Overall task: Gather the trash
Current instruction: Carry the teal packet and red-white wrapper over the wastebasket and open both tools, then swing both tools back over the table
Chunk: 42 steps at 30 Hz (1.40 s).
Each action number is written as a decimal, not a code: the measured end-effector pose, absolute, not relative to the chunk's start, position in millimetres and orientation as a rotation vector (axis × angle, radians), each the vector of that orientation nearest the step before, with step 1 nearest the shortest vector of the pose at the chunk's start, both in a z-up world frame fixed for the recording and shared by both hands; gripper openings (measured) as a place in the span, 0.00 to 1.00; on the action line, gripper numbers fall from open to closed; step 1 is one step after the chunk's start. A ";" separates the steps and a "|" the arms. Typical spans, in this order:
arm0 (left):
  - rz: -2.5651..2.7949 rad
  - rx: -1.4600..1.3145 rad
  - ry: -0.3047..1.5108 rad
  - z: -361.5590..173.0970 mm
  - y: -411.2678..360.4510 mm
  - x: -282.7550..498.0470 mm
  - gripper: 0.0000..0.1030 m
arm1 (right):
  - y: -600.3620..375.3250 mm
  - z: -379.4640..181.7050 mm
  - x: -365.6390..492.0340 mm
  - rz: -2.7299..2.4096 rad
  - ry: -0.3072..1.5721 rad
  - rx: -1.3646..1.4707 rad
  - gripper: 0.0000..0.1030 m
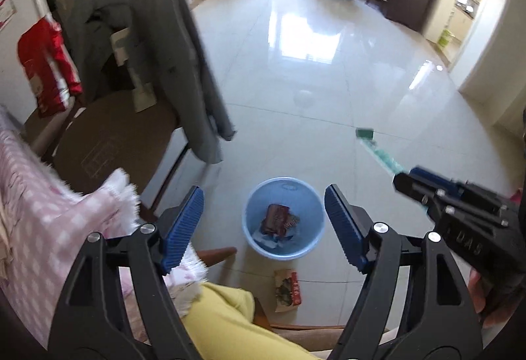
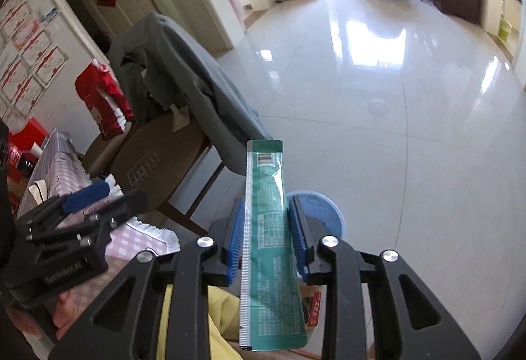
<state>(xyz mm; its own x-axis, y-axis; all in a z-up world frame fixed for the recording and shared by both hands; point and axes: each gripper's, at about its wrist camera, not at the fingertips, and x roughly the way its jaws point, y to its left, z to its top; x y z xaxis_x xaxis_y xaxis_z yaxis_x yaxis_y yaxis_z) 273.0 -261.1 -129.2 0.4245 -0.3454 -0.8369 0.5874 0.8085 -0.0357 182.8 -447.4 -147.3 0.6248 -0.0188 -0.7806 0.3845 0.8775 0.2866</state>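
Two grippers are working above a tiled floor. The right gripper [image 2: 267, 236] is clamping a long green packet [image 2: 268, 238] between its blue pads [image 2: 237, 236], gripping it around mid-length; the packet is projecting forward over the near rim of the blue bin [image 1: 283, 218]. The left gripper [image 1: 264, 227] is hanging wide apart and carrying nothing, directly above that bin, which is already holding several wrappers [image 1: 277, 222]. One more wrapper [image 1: 288, 289] is lying flat on the tiles just beside the bin, nearer the person. Judged from its look, the packet is light, thin and glossy, likely slippery and prone to flexing. The floor wrapper is appearing equally flimsy; taking it by a raised edge seems advisable.
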 end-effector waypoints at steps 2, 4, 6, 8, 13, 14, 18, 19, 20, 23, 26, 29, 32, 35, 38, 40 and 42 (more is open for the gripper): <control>-0.573 0.270 0.974 -128.7 -250.4 275.3 0.73 | -441.7 -143.2 192.2 -0.231 0.871 0.432 0.60; -0.546 0.256 0.973 -126.9 -239.7 278.0 0.73 | -438.7 -137.6 195.0 -0.232 0.840 0.427 0.69; -0.533 0.244 0.973 -124.8 -231.4 280.4 0.73 | -433.1 -133.1 200.6 -0.213 0.831 0.415 0.69; -0.520 0.231 0.967 -122.3 -225.3 282.0 0.73 | -427.6 -130.6 203.2 -0.199 0.830 0.411 0.69; -0.520 0.212 0.959 -119.0 -215.5 280.7 0.73 | -418.2 -129.7 205.4 -0.195 0.842 0.399 0.69; -0.522 0.210 0.959 -118.5 -214.3 280.4 0.73 | -416.9 -128.9 205.7 -0.197 0.844 0.396 0.69; -0.525 0.203 0.955 -116.1 -209.9 277.8 0.73 | -409.3 -124.5 203.7 -0.196 0.845 0.385 0.69; -0.527 0.199 0.954 -115.1 -208.0 276.7 0.73 | -407.6 -123.2 202.8 -0.193 0.843 0.383 0.69; -0.528 0.196 0.952 -114.0 -206.0 275.7 0.73 | -405.1 -121.5 202.5 -0.188 0.840 0.380 0.69; -0.526 0.192 0.942 -109.7 -199.2 272.0 0.73 | -396.8 -116.8 201.8 -0.183 0.837 0.368 0.69; -0.518 0.174 0.927 -102.3 -187.0 268.1 0.73 | -385.6 -111.9 203.2 -0.165 0.836 0.357 0.69; -0.502 0.149 0.908 -93.7 -171.1 264.7 0.73 | -370.8 -105.6 204.9 -0.139 0.830 0.337 0.70; -0.471 0.133 0.889 -85.1 -153.4 260.2 0.73 | -351.2 -99.8 210.7 -0.099 0.830 0.314 0.73; -0.433 0.110 0.871 -76.7 -131.3 256.9 0.73 | -331.7 -96.2 215.9 -0.060 0.831 0.292 0.74; -0.387 0.083 0.858 -70.1 -105.6 253.2 0.73 | -308.4 -92.9 221.9 -0.006 0.832 0.269 0.77; -0.350 0.063 0.852 -66.4 -84.7 249.6 0.73 | -293.3 -89.7 227.0 0.024 0.832 0.256 0.79; -0.308 0.040 0.854 -64.3 -61.9 246.4 0.73 | -279.2 -87.2 231.5 0.055 0.831 0.243 0.80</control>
